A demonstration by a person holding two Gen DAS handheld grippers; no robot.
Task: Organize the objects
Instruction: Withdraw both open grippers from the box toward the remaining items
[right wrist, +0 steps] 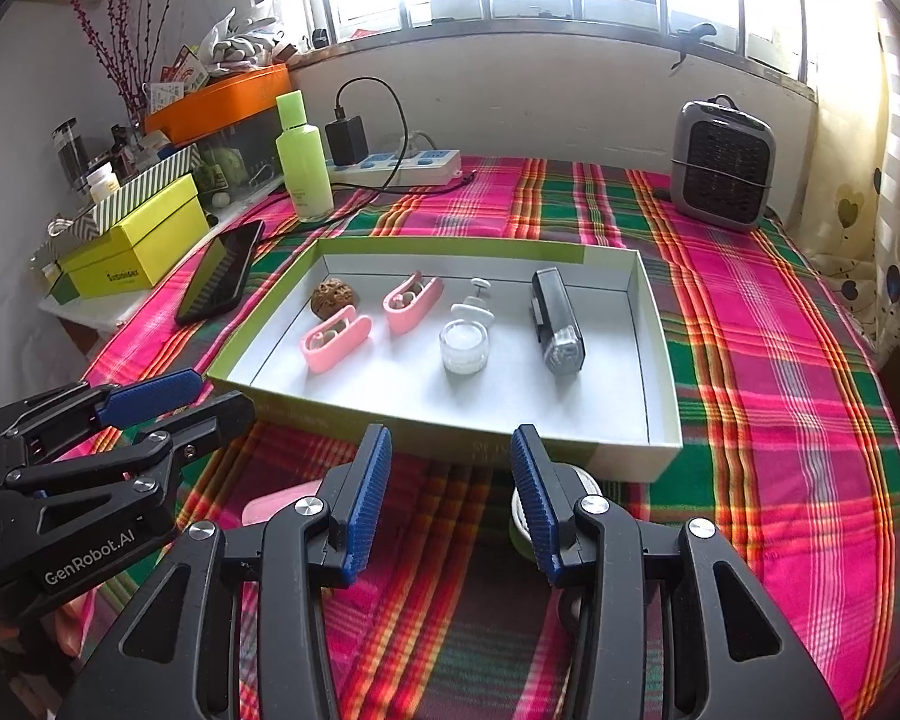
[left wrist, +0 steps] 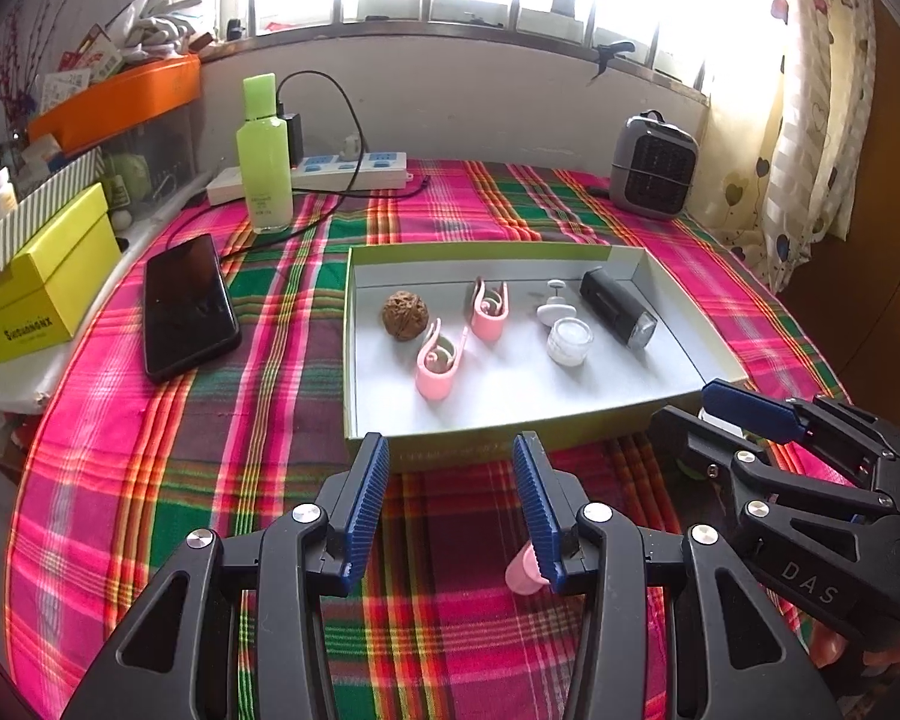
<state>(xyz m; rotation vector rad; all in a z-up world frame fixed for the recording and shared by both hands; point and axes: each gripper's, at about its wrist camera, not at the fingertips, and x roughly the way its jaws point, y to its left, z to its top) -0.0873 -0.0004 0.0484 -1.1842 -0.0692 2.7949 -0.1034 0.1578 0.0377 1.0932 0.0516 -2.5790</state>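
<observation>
A shallow green-rimmed box tray [left wrist: 450, 252] [right wrist: 660, 456] lies on the plaid cloth. In it are a walnut [left wrist: 405, 315] [right wrist: 332, 297], two pink clips [left wrist: 441, 363] [right wrist: 336, 339], a small glass jar [left wrist: 569, 341] [right wrist: 464, 348], a white knob piece [left wrist: 553, 305] [right wrist: 474, 303] and a black flashlight [left wrist: 618, 307] [right wrist: 557, 321]. My left gripper [left wrist: 450, 474] is open and empty, just before the tray's near edge. A small pink object [left wrist: 525, 570] lies beside its right finger. My right gripper [right wrist: 450, 468] is open and empty, and a round object [right wrist: 585, 489] is partly hidden behind its right finger.
A black phone [left wrist: 186, 306] [right wrist: 219, 279] lies left of the tray. A green bottle [left wrist: 264, 150] [right wrist: 303, 156], a power strip [left wrist: 354, 171] with charger and cable, a grey heater [left wrist: 654, 165] [right wrist: 723, 165] and yellow and orange boxes [left wrist: 42, 288] stand along the back and left.
</observation>
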